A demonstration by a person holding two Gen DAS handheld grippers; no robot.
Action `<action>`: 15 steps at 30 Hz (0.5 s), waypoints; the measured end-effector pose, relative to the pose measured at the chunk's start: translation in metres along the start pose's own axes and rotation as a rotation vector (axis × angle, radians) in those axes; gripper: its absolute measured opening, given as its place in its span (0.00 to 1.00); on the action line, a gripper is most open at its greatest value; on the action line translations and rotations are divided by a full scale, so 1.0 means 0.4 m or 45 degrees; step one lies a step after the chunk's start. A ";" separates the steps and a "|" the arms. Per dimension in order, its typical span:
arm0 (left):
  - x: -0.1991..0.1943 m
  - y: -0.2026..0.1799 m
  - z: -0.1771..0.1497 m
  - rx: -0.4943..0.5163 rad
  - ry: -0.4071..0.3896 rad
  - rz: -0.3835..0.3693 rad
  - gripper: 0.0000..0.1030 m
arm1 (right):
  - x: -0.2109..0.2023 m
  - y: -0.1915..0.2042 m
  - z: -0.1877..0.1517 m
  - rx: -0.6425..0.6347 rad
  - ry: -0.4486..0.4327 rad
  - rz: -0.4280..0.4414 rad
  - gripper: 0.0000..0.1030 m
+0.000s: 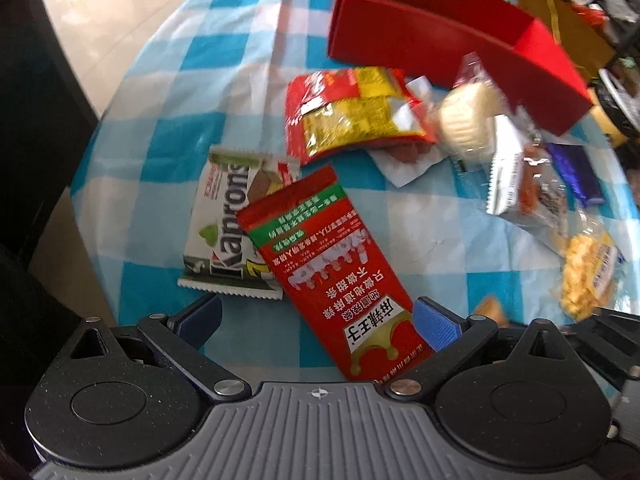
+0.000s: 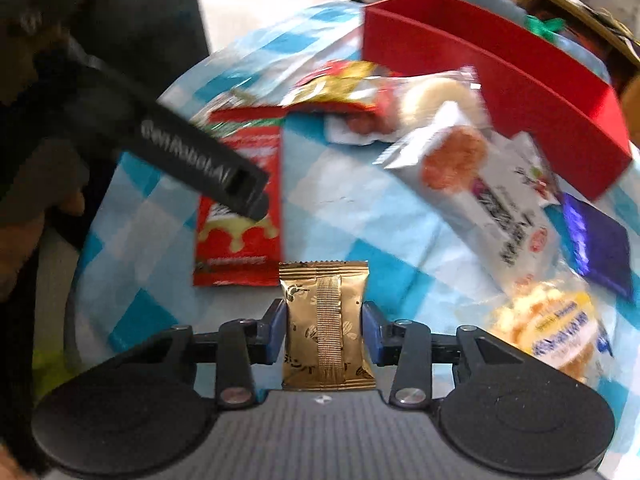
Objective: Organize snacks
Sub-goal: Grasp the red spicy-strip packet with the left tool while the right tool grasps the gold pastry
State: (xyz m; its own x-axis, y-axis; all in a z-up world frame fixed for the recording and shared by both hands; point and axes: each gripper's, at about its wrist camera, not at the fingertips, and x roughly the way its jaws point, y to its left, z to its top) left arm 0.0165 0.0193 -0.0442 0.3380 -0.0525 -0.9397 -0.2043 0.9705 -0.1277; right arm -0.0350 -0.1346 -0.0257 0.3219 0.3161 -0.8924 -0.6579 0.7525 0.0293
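Note:
My left gripper is open above the table, with a red snack packet lying between its blue pads. A white Kaprons wafer pack lies partly under that packet. My right gripper is shut on a small gold packet and holds it upright. The red box stands at the far side and also shows in the right wrist view. The left gripper's black body hangs over the red packet in the right wrist view.
On the blue checked tablecloth lie a red and yellow packet, a wrapped white cake, a white biscuit pack, a purple packet and a bag of yellow puffs. The table edge curves at the left, floor beyond.

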 end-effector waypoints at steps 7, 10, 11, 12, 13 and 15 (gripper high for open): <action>0.053 -0.043 0.044 -0.135 0.038 0.096 0.98 | -0.024 -0.067 -0.002 0.149 -0.038 -0.049 0.35; 0.058 -0.069 0.043 -0.085 0.004 0.156 0.95 | -0.023 -0.090 -0.003 0.190 -0.041 -0.044 0.35; 0.055 -0.070 0.041 -0.075 -0.003 0.153 0.92 | -0.021 -0.079 0.001 0.192 -0.047 -0.045 0.35; 0.049 -0.072 0.037 -0.058 -0.013 0.157 0.86 | -0.024 -0.077 0.002 0.191 -0.054 -0.047 0.35; 0.041 -0.073 0.034 -0.035 -0.025 0.150 0.82 | -0.024 -0.075 0.003 0.189 -0.060 -0.051 0.35; 0.018 -0.075 0.019 0.013 -0.036 0.133 0.63 | -0.027 -0.074 0.004 0.186 -0.068 -0.051 0.35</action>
State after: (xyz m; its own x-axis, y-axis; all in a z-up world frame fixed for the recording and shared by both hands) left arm 0.0322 -0.0082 -0.0448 0.3408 0.0558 -0.9385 -0.2306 0.9727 -0.0259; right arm -0.0179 -0.1592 -0.0163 0.3841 0.3116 -0.8691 -0.5389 0.8400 0.0630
